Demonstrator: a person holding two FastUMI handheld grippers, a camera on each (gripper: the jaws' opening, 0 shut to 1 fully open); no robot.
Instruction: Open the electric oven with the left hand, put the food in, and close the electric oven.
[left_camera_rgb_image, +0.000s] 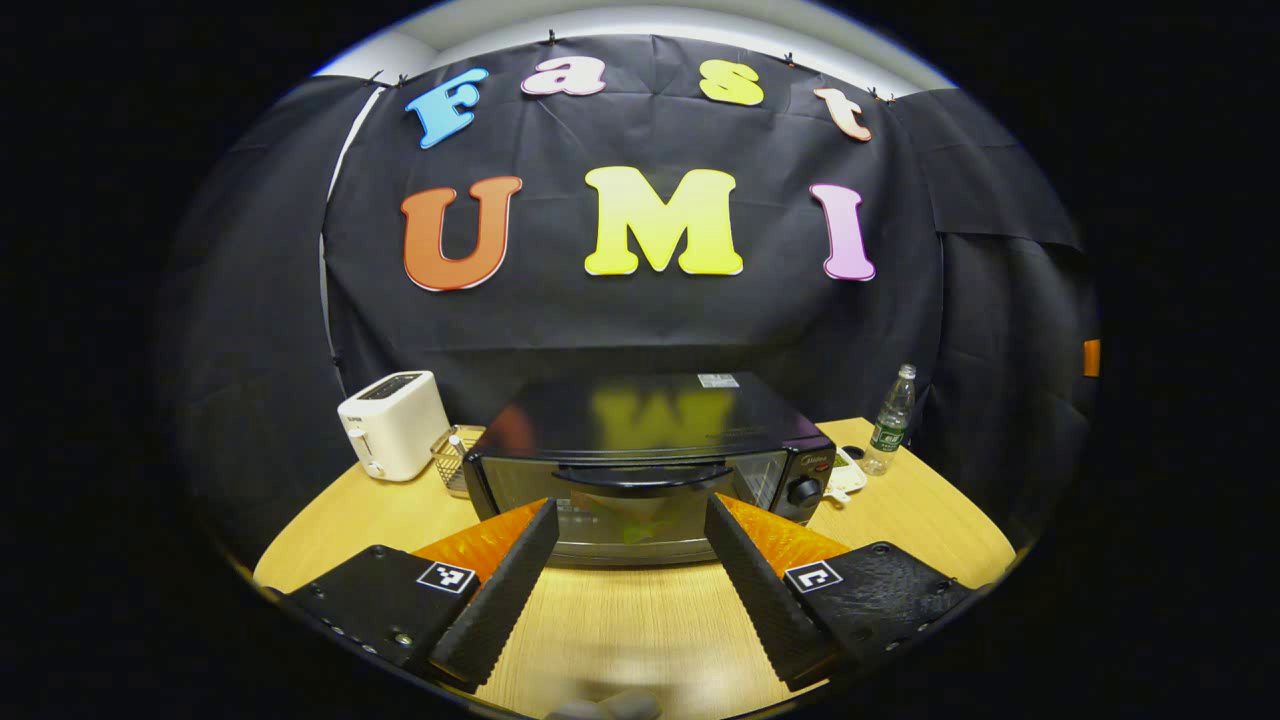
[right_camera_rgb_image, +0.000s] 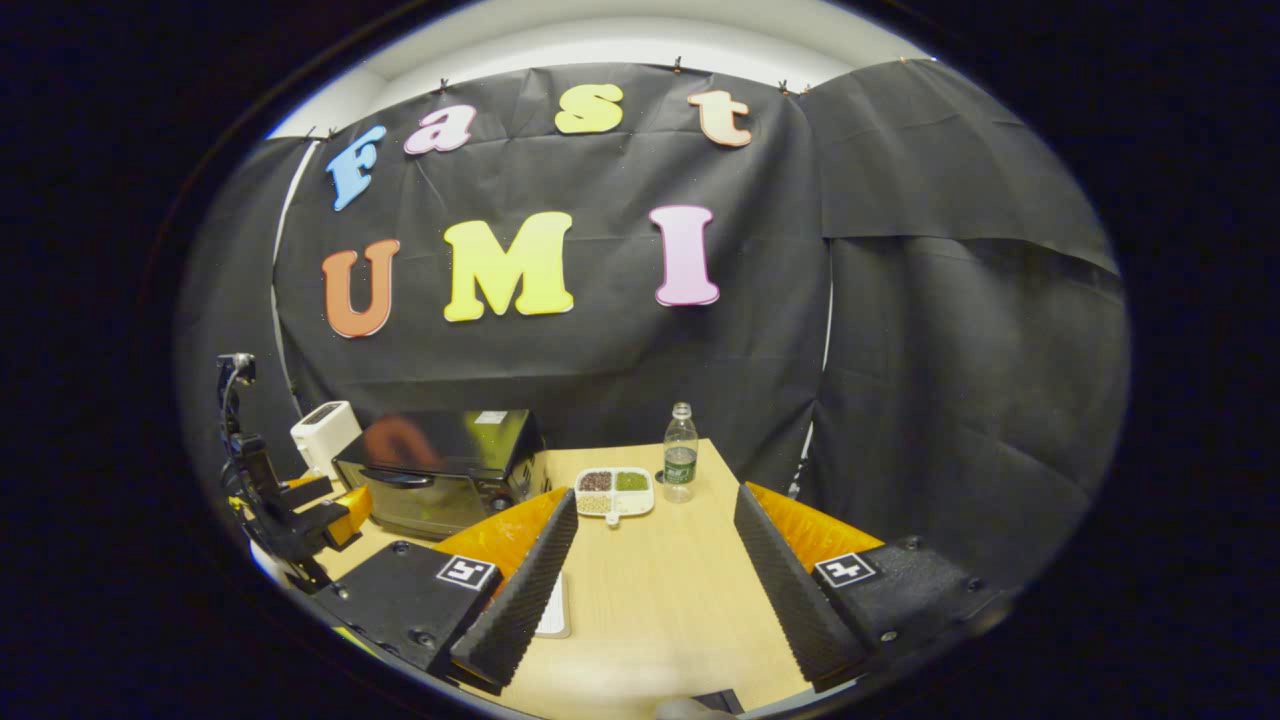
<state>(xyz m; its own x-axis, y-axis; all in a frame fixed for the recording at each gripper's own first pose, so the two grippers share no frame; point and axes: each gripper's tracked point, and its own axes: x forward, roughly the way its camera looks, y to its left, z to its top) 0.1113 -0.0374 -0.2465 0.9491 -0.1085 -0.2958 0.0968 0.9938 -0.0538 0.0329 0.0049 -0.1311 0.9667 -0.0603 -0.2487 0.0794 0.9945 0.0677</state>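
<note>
The black electric oven (left_camera_rgb_image: 640, 440) stands in the middle of the round wooden table (left_camera_rgb_image: 640, 620) with its glass door shut and the curved handle (left_camera_rgb_image: 640, 478) across the top of the door. My left gripper (left_camera_rgb_image: 630, 503) hangs open just in front of that door, touching nothing. The oven (right_camera_rgb_image: 440, 465) lies far left in the right gripper view, with the left gripper (right_camera_rgb_image: 335, 508) before it. The food is a white divided dish (right_camera_rgb_image: 615, 492) of grains and beans, right of the oven. My right gripper (right_camera_rgb_image: 656, 493) is open and empty, short of the dish.
A white toaster (left_camera_rgb_image: 393, 424) and a small wire basket (left_camera_rgb_image: 455, 455) stand left of the oven. A plastic water bottle (right_camera_rgb_image: 680, 452) stands just behind the dish. A flat white object (right_camera_rgb_image: 553, 605) lies on the table under my right gripper's left finger.
</note>
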